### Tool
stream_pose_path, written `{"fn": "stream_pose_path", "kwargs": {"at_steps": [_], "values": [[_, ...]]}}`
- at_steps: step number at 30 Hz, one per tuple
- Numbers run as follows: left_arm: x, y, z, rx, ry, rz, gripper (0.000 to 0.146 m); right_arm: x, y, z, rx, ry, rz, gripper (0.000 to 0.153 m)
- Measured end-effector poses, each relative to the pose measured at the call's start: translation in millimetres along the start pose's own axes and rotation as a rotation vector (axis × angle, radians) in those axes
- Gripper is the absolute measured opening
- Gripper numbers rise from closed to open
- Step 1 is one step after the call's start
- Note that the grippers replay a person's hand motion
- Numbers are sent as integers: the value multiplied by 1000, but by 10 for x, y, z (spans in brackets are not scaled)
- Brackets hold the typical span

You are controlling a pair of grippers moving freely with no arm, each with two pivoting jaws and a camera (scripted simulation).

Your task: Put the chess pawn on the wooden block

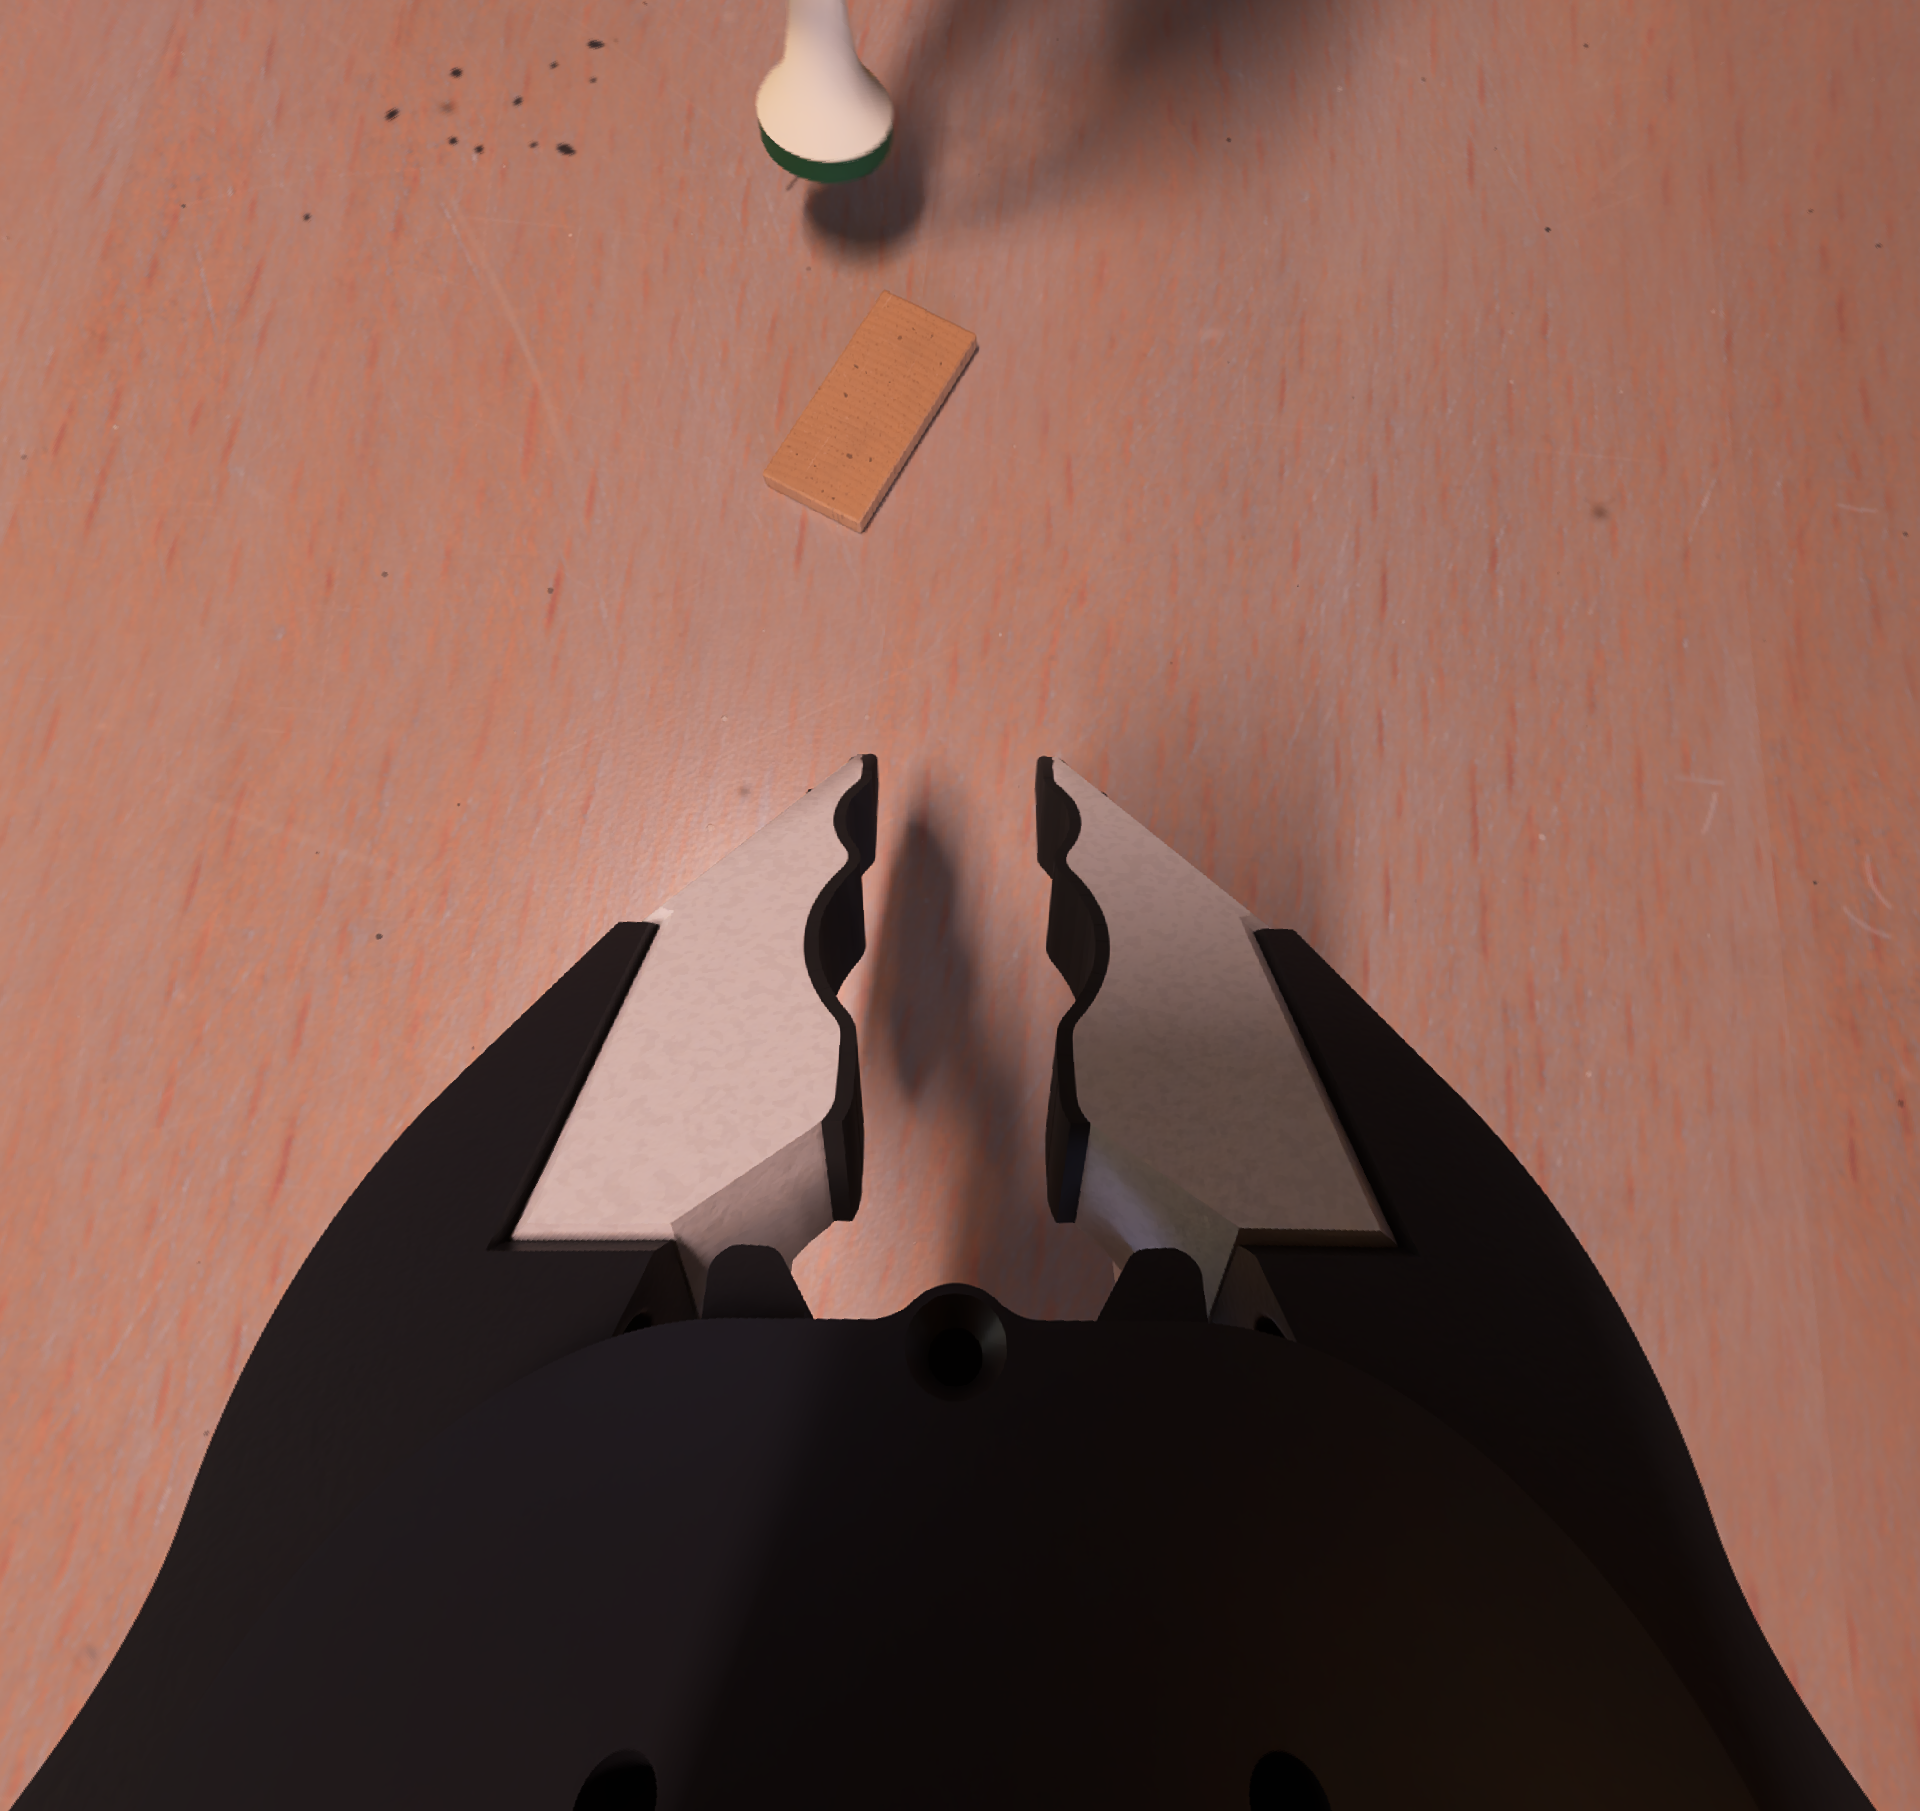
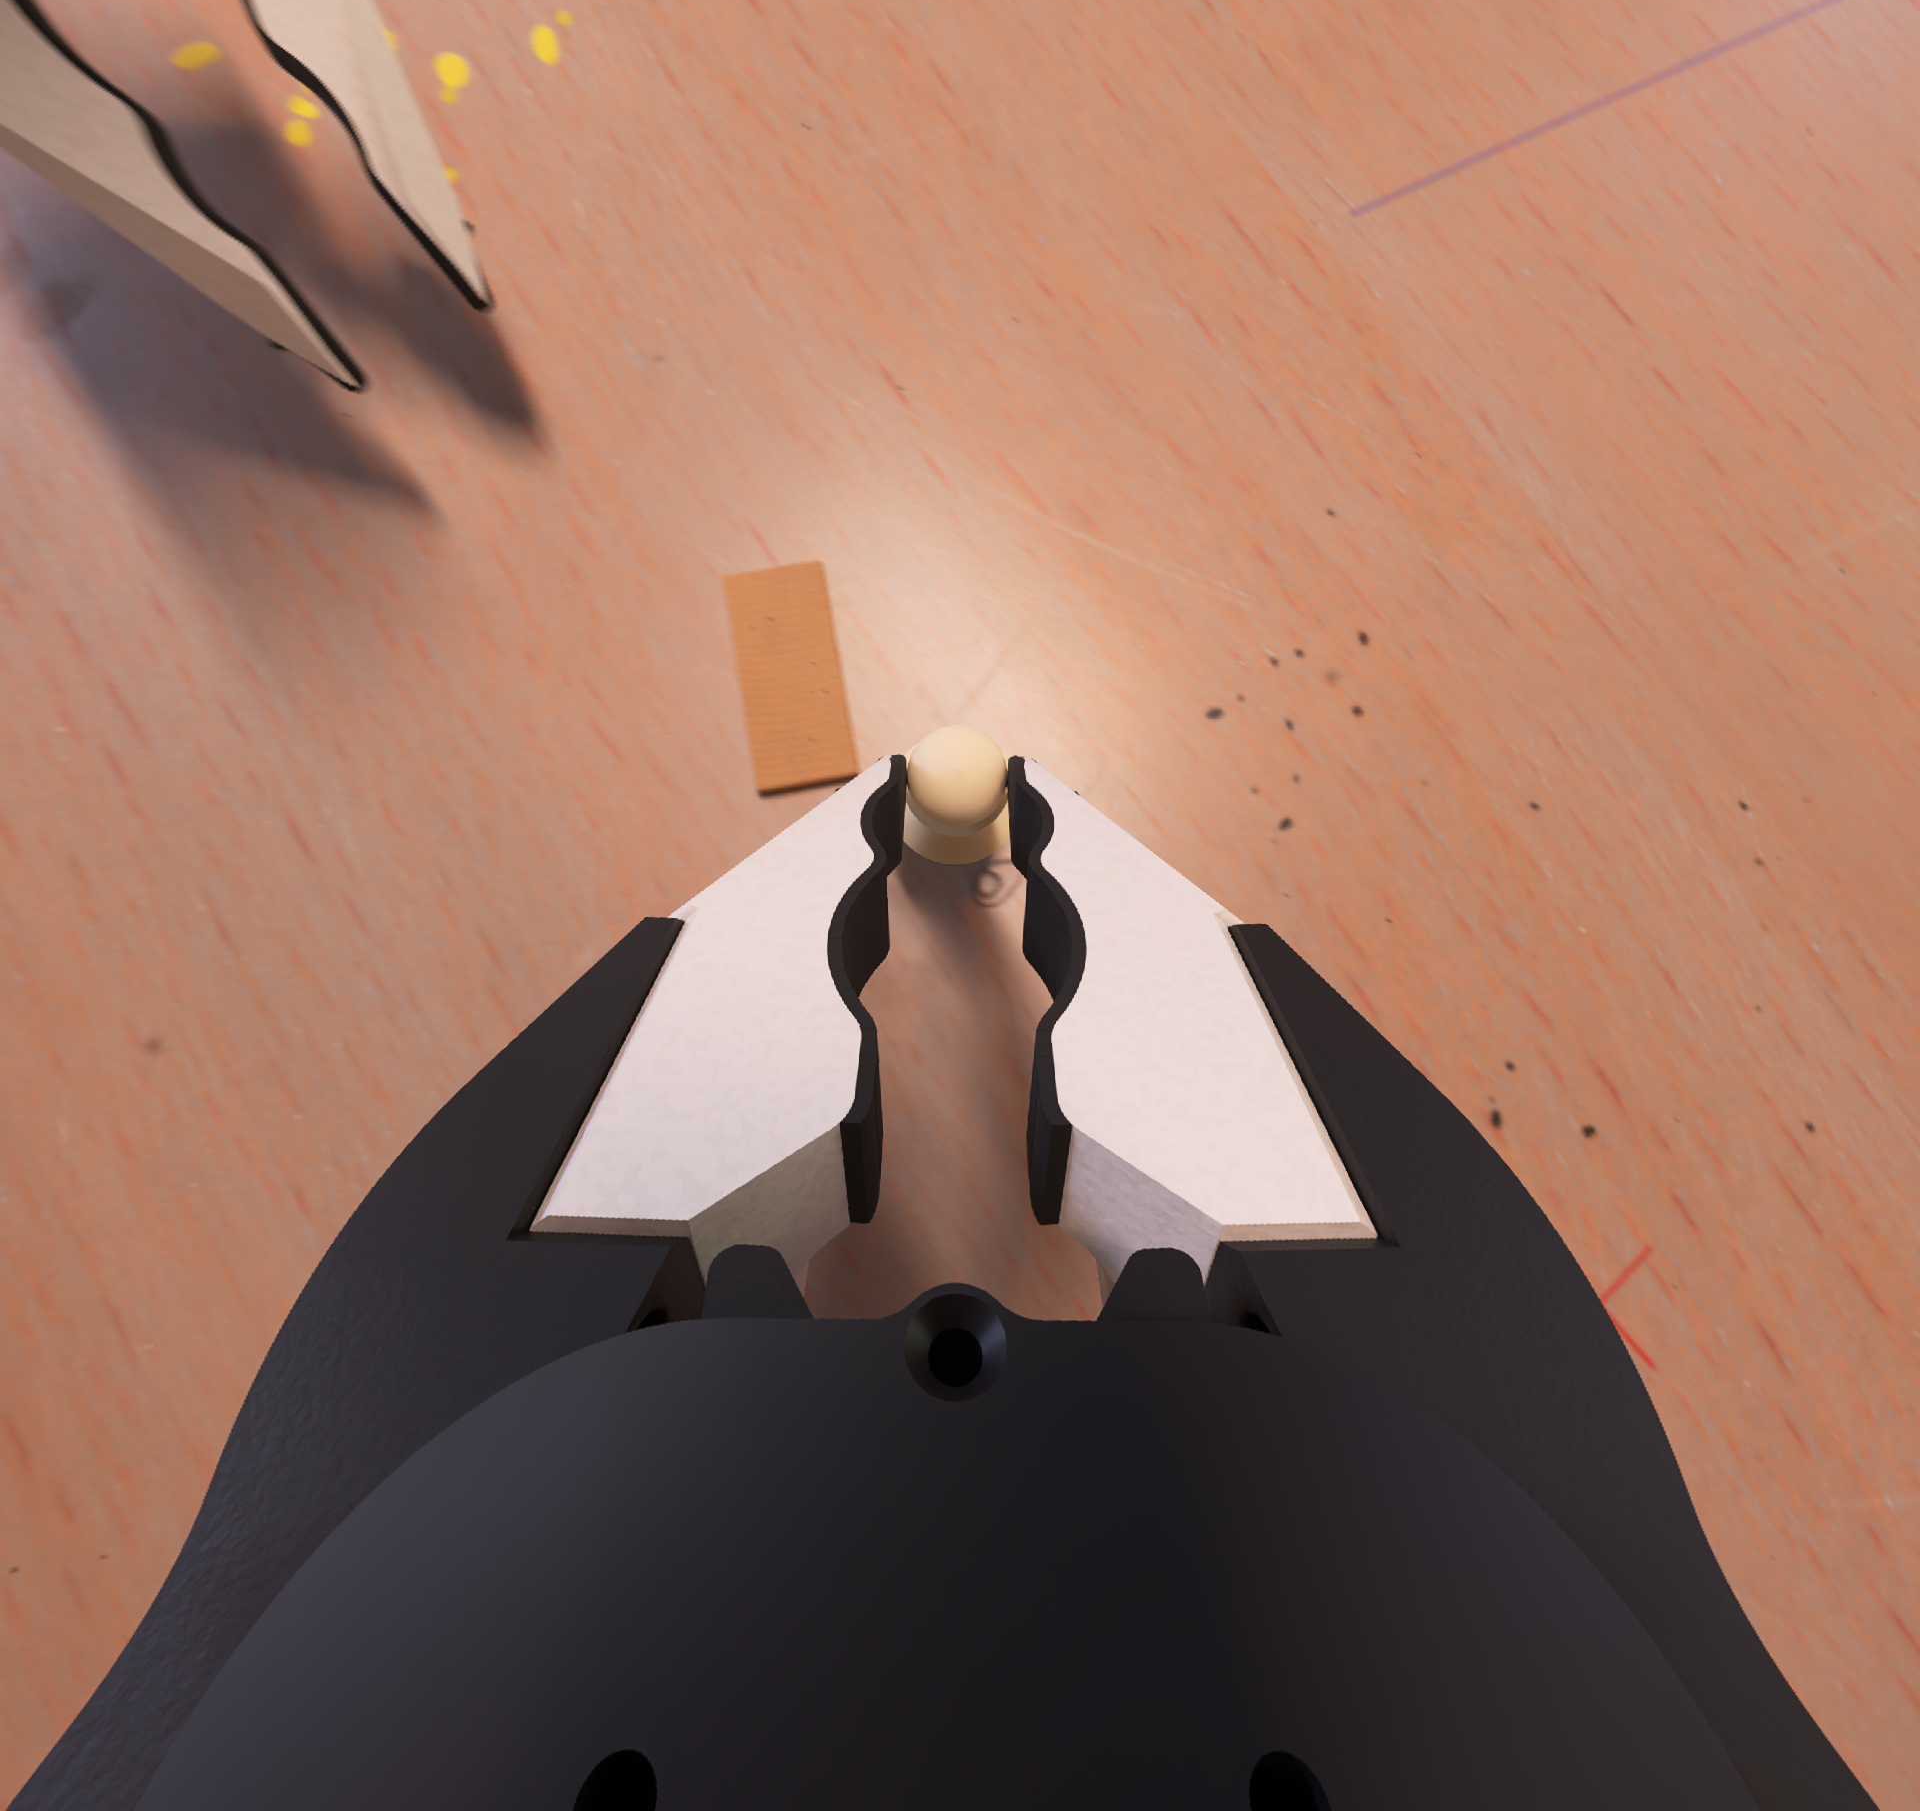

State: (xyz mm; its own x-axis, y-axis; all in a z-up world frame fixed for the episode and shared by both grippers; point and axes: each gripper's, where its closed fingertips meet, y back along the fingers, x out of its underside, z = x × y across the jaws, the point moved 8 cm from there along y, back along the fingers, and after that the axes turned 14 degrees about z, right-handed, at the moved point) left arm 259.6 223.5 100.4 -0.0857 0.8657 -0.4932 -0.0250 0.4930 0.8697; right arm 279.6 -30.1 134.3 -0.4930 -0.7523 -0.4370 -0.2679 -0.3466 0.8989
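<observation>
A cream chess pawn (image 1: 821, 68) with a green base stands upright beyond the flat wooden block (image 1: 871, 411). Its base seems to hang just above the table, over its own shadow. My right gripper (image 2: 956, 782) is shut on the pawn's round head (image 2: 956, 762). In the right wrist view the block (image 2: 790, 678) lies on the table just left of and beyond my fingertips. My left gripper (image 1: 956, 774) is open and empty, above the table on the near side of the block. Its fingers (image 2: 312, 99) show at the top left of the right wrist view.
The wooden table (image 1: 1455, 618) carries black specks (image 1: 478, 130) left of the pawn and yellow specks (image 2: 452, 68) near the left gripper's fingers. A thin line (image 2: 1621, 88) crosses the far right of the right wrist view.
</observation>
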Motion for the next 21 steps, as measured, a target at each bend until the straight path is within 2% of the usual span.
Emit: {"fn": "stream_pose_path", "kwargs": {"at_steps": [4, 7, 11, 21], "values": [[-75, -44, -41, -29, 36, 0, 19, -63, 43, 217, -15, 30, -20, 19], [-141, -89, -49, -65, 119, -14, 8, -88, 71, 327, -20, 43, -29, 19], [-192, -124, -77, -75, 169, -25, 6, -89, 71, 403, -22, 39, -39, 19], [-204, -140, -139, -13, 127, -35, 12, -217, -186, 437, -69, 90, -7, 19]]}}
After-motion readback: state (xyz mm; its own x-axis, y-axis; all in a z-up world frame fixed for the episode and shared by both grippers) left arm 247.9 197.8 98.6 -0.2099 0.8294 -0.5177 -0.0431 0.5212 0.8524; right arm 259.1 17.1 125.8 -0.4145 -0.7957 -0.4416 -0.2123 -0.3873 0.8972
